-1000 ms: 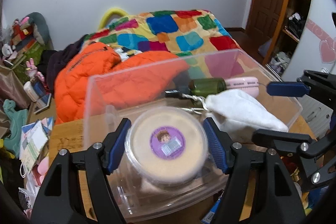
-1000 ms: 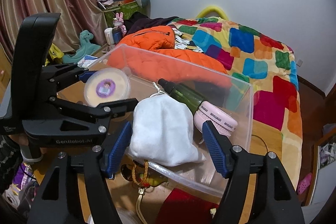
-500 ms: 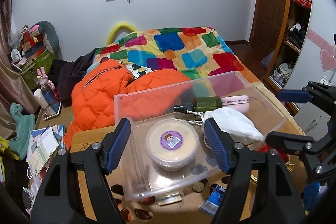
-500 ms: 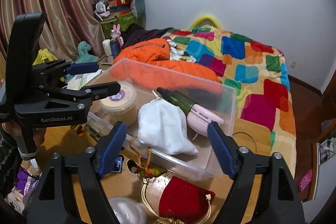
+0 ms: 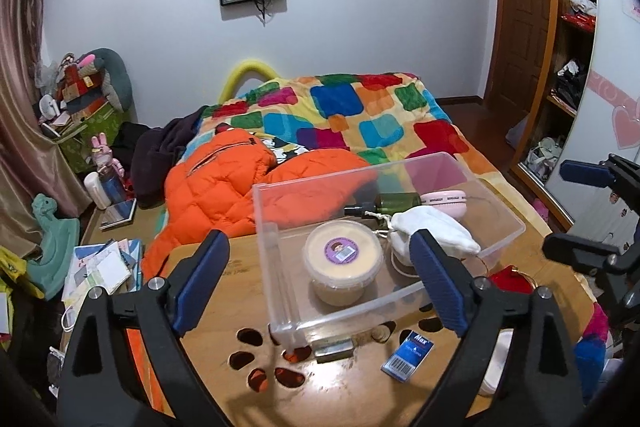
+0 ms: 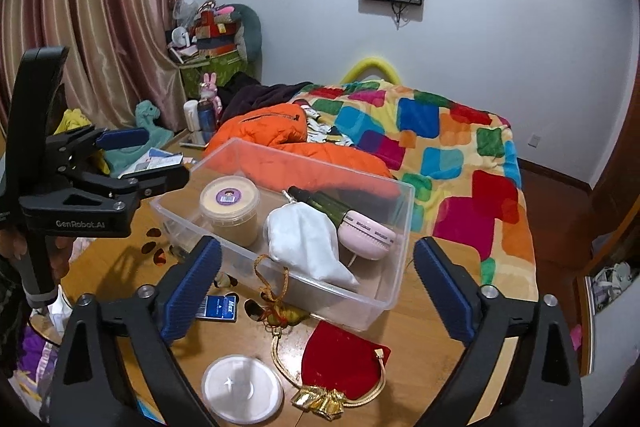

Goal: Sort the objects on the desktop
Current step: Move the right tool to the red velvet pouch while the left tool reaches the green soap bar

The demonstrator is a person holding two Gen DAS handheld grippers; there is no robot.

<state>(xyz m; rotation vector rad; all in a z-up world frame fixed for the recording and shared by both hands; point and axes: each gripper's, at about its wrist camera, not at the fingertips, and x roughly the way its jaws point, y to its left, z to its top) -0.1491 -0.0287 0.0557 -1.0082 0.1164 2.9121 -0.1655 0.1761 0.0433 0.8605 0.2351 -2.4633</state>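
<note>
A clear plastic bin [image 5: 502,241] [image 6: 400,263] stands on the wooden table. In it are a cream tub with a purple label [image 5: 342,259] [image 6: 229,205], a white cloth pouch [image 5: 434,235] [image 6: 306,241], a green bottle [image 5: 394,203] [image 6: 324,205] and a pink brush [image 5: 444,201] [image 6: 366,237]. My left gripper [image 5: 320,285] is open and empty, above the table in front of the bin. My right gripper [image 6: 318,293] is open and empty, held back over the bin's near edge. On the table lie a blue card box [image 5: 407,355] [image 6: 220,307], a red pouch [image 6: 344,361], a white round lid [image 6: 242,389] and a gold cord charm [image 6: 280,315].
The table [image 5: 224,275] has paw-shaped cut-outs [image 5: 256,359] near its front. A bed with a patchwork quilt [image 5: 360,115] and an orange jacket [image 5: 224,187] lies behind. Papers and toys [image 5: 104,267] clutter the left side. A small metal tin [image 5: 334,347] lies by the bin's corner.
Both grippers have pulled back and up from the bin. The left gripper has let go of the cream tub, which now stands in the bin. The white pouch lies in the bin.
</note>
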